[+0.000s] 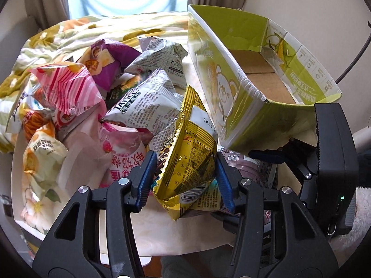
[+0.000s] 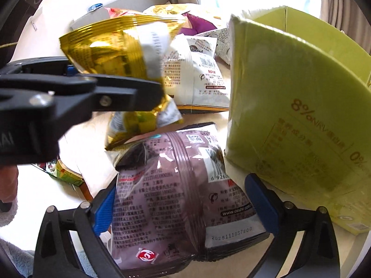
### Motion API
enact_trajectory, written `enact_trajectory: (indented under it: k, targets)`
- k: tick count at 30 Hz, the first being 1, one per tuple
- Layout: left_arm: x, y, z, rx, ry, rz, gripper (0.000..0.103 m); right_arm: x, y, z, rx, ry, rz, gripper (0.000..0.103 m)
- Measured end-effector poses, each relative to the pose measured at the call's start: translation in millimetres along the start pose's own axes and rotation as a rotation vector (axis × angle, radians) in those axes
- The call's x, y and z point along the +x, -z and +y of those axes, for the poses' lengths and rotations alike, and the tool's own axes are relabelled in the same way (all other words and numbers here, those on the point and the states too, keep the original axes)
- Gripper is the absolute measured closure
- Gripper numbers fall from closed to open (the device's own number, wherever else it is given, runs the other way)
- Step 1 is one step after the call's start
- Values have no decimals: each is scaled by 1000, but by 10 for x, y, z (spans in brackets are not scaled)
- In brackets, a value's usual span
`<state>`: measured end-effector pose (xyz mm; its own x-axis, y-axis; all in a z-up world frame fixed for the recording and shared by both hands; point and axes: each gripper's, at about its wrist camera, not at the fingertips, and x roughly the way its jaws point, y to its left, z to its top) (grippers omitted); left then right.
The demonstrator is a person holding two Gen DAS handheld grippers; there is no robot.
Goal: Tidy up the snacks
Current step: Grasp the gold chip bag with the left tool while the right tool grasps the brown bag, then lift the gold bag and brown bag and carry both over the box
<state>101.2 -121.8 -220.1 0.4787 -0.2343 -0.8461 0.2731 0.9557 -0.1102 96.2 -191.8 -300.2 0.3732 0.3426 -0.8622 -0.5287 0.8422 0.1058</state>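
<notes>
In the left wrist view, my left gripper [image 1: 186, 178] is shut on a crumpled gold snack bag [image 1: 185, 159], its blue pads pressing both sides. That same gold snack bag [image 2: 116, 53] shows in the right wrist view, raised off the table and pinched by a black left finger [image 2: 129, 92]. My right gripper [image 2: 183, 205] stands open around a mauve snack bag [image 2: 176, 197] lying flat on the table; its pads flank the bag without squeezing it. An open green cardboard box [image 1: 255, 74], seen closer as the green cardboard box [image 2: 289, 115], stands just right of both bags.
Several other snack bags are piled to the left: a pink striped bag [image 1: 67, 88], a white printed bag [image 1: 148, 106] and a purple bag [image 1: 111, 62]. A floral blanket [image 1: 69, 34] lies behind them. The cream table [image 1: 167, 234] ends near the bottom of the view.
</notes>
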Motion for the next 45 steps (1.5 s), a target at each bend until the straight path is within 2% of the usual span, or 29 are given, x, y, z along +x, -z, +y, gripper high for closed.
enact_trajectory:
  k: [9, 11, 22, 29, 35, 41, 45]
  targets:
    - [-107, 46, 135, -14, 35, 0, 57, -111, 108, -21, 30, 27, -2, 34]
    - [-154, 36, 149, -13, 39, -6, 58, -142, 124, -29, 45, 27, -4, 37]
    - [-676, -55, 345, -16, 58, -65, 58, -668, 128, 140, 87, 84, -63, 37]
    - [-1125, -261, 618, -11, 65, -125, 58, -1003, -141, 504, 107, 138, -110, 37]
    - [-1419, -504, 808, 34, 79, -165, 58, -1237, -410, 712, 139, 187, -157, 37]
    - [-1489, -820, 773, 77, 102, -190, 58, -1526, -689, 620, 189, 261, -194, 37]
    - [-1448, -1085, 624, 86, 120, -213, 58, -1686, -812, 335, 218, 295, -213, 38]
